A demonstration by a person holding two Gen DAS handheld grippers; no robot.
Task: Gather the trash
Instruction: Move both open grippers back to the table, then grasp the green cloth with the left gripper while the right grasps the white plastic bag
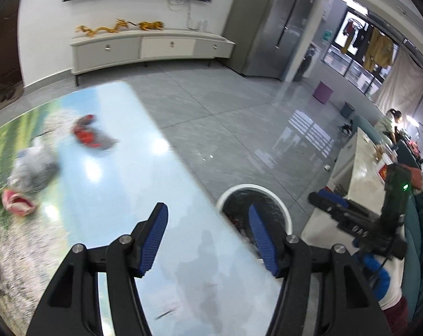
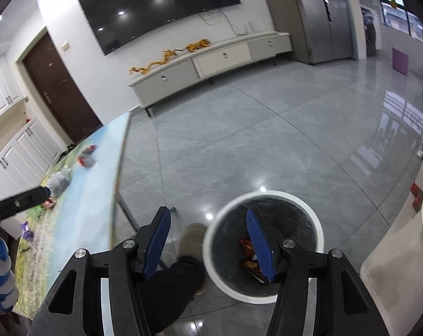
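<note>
With both tongs gaping empty, right tongs (image 2: pixel 208 233) over bin (image 2: pixel 319 231), left tongs (image 1: pixel 208 231) over bench (image 1: pixel 105 168): between pickups; next calls for reaching red wrapper (image 1: pixel 85 133).

Both tools are built alike: the left gripper (image 1: pixel 208 235) and right gripper (image 2: pixel 208 238) have matte black angular frames with silver round screws at the pivots. Their fingers (image 2: pixel 257 242) carry ribbed blue pads. A blue-and-white patterned sleeve (image 2: pixel 0 277) covers the person's arm, and dark trousers (image 2: pixel 172 288) end at a beige shoe (image 2: pixel 193 235).
</note>
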